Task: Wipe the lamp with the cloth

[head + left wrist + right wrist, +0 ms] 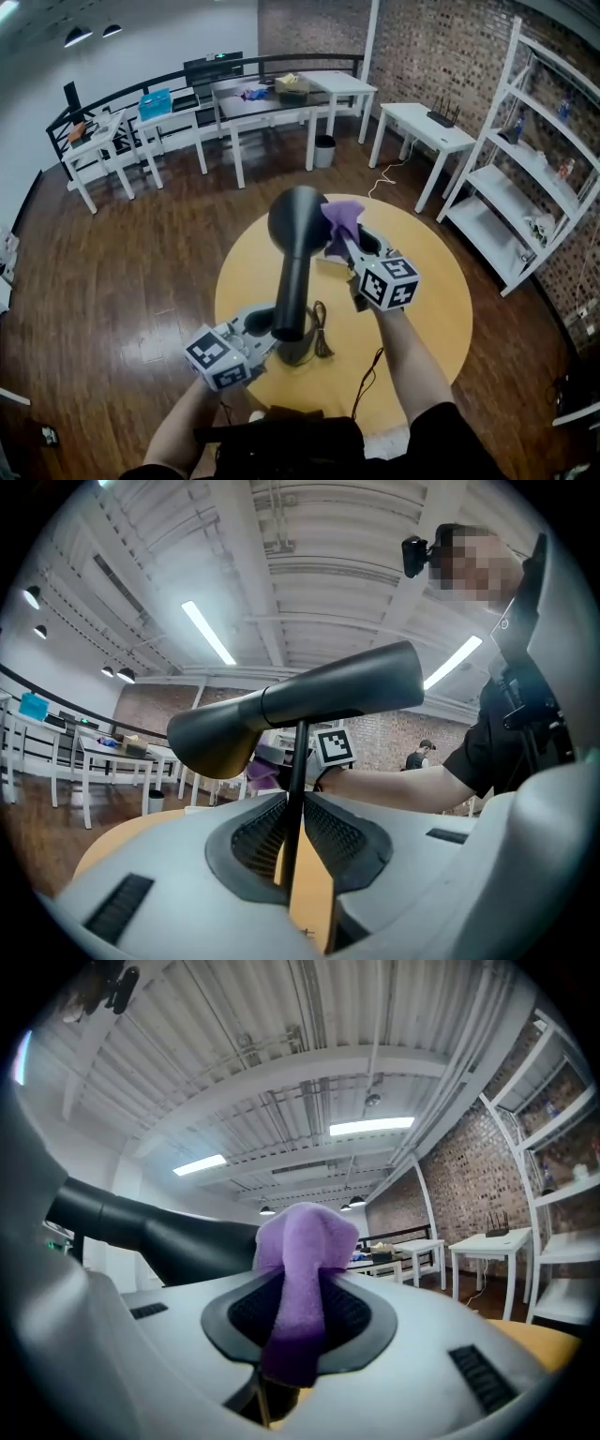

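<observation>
A black lamp [295, 272] stands on the round yellow table [431, 300], its wide head [298, 217] at the top. My left gripper [272, 330] is low at the lamp's base, and in the left gripper view [296, 855] its pads are shut on the thin black stem [296, 789] below the lamp head [300, 700]. My right gripper [345, 239] is shut on a purple cloth [341, 217], which sits right beside the lamp head's right side. In the right gripper view the cloth [302, 1269] sticks up out of the gripper [295, 1326], with the lamp [169, 1237] to its left.
A black cable [367, 370] trails from the lamp's base over the table's near edge. White tables [281, 98] and a small bin [324, 150] stand at the back, a white shelf unit [525, 187] at the right. Wooden floor surrounds the table.
</observation>
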A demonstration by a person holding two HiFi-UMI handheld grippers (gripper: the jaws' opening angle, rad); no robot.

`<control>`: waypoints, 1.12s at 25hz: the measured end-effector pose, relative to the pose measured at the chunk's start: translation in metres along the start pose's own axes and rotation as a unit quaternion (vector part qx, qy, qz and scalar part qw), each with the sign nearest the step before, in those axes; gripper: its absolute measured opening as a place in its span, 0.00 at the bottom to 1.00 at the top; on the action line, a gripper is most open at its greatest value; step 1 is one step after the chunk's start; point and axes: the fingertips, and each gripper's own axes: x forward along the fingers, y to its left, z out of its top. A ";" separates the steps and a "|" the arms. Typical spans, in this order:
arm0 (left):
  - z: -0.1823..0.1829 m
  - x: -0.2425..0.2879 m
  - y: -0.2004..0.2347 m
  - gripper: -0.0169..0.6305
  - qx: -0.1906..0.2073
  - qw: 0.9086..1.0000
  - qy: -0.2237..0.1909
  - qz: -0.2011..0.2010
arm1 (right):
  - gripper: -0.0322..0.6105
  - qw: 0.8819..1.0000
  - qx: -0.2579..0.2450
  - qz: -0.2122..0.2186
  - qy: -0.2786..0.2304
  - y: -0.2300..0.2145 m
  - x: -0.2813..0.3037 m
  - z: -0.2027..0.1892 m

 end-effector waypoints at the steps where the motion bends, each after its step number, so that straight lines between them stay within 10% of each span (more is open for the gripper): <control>1: 0.000 0.000 0.001 0.09 0.003 1.000 0.001 -0.001 | 0.20 1.000 -0.005 0.006 -0.005 0.003 -0.005 0.006; 8: 0.000 -0.001 0.005 0.09 0.001 1.000 -0.001 -0.011 | 0.20 0.983 -0.105 0.148 -0.043 0.083 -0.055 0.075; 14: -0.001 -0.002 0.006 0.09 0.000 1.000 -0.007 -0.010 | 0.20 0.913 -0.113 0.391 -0.023 0.181 -0.107 0.072; 23: -0.005 -0.001 0.004 0.08 0.006 1.000 0.007 -0.005 | 0.20 0.972 -0.025 0.218 -0.086 0.119 -0.045 0.050; 28: -0.005 0.000 0.008 0.08 0.005 1.000 -0.005 0.006 | 0.20 0.985 -0.051 0.150 -0.067 0.084 -0.016 0.047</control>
